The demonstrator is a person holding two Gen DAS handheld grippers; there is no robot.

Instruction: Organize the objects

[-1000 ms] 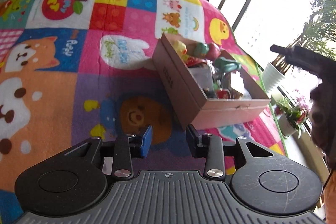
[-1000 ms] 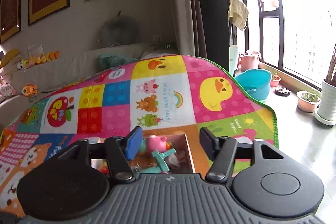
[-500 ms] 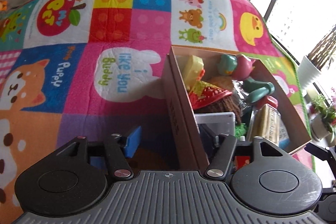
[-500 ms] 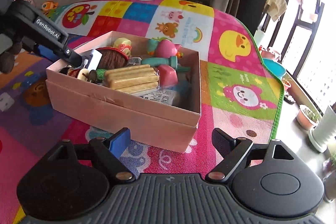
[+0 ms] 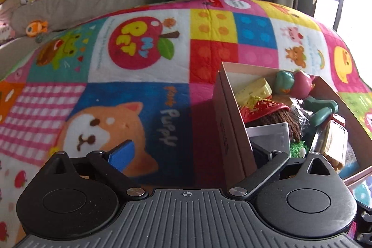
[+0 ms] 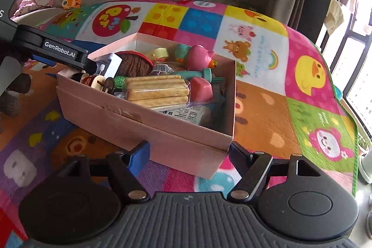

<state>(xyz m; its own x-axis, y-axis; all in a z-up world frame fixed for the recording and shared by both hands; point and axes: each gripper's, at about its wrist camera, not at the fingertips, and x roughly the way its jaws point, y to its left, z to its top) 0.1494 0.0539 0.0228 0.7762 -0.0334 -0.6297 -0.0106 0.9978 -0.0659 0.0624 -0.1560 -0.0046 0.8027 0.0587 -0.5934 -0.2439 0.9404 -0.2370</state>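
Both tongs, the left gripper (image 5: pixel 186 155) and right gripper (image 6: pixel 189 151), are wide open and hold nothing, each straddling a wall of the full pink box (image 6: pixel 162 131), which looks heavy with thin bendy card walls, so grab it low near the corners.

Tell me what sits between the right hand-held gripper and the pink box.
Nothing visible. The right hand-held gripper is open, with the near corner of the pink box directly ahead between its fingers and only bare play mat around it. The left hand-held gripper straddles the box's far wall.

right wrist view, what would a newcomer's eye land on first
The pink box crammed with toys, mid-frame on the patchwork mat, with a pack of biscuit sticks on top. Then the left gripper straddling the box's wall, and the right gripper open at its near corner.
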